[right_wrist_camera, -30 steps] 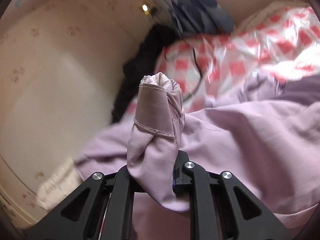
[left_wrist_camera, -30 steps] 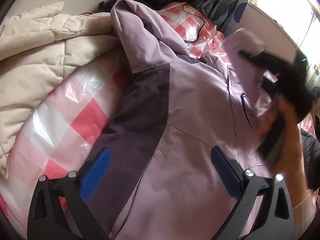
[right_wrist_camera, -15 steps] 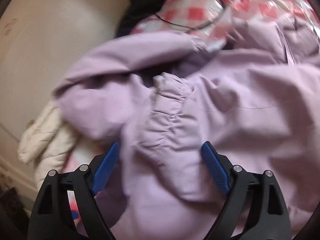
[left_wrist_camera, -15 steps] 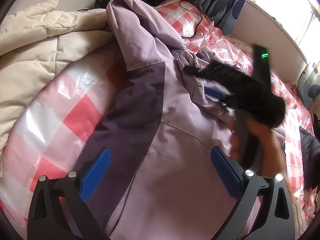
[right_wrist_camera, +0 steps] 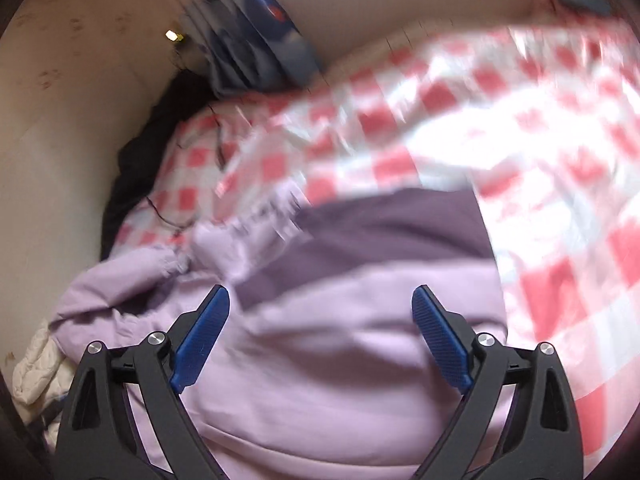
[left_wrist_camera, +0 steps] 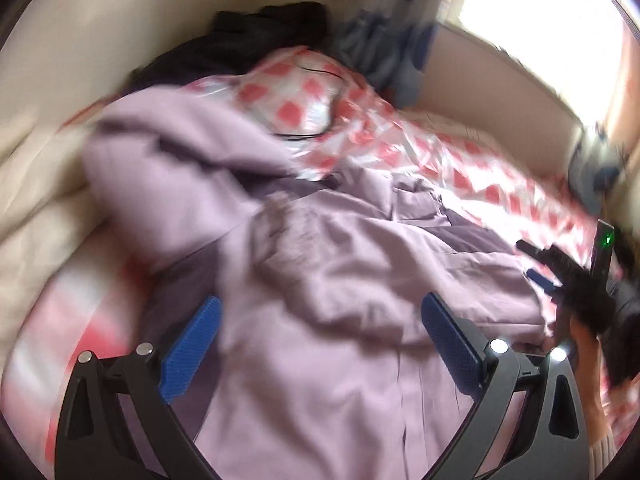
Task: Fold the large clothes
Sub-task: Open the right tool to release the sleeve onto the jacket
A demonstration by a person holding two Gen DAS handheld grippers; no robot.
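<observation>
**Both claws wide, jacket loose on the bed**

My left claw (left_wrist_camera: pixel 318 330) stands wide apart over the jacket (left_wrist_camera: pixel 340 280), blue pads clear of the cloth on both sides, nothing pinched. The jacket is lilac with darker purple panels, and it lies rumpled across the bed, bunched into a soft heap at the upper left of my left view and flatter toward me. Much of this view is smeared, so the folds are hard to read.

My right claw (right_wrist_camera: pixel 320 322) is spread too; its jaws have just been opening, and there is no cloth pinched between them. Beneath it lies the lilac body of the jacket, with a dark purple panel (right_wrist_camera: pixel 384 232) just past the pads. A gathered cuff (right_wrist_camera: pixel 176 260) lies to the left of that panel, resting free on the jacket.

In the left view I can see my right claw at the far right edge, black with a green light, held by my hand (left_wrist_camera: pixel 584 344) over the jacket's right side, well apart from my left claw.

Under the jacket is the red-and-white checked cover (right_wrist_camera: pixel 440 120), shiny as plastic. A cream quilt (left_wrist_camera: pixel 36 184) is heaped at the left, touching the jacket. Dark clothes (left_wrist_camera: pixel 248 44) sit against the wall (left_wrist_camera: pixel 120 12) beyond, next to a blue patterned curtain (right_wrist_camera: pixel 256 40). A thin black cable (right_wrist_camera: pixel 218 148) runs over the checked cover.
</observation>
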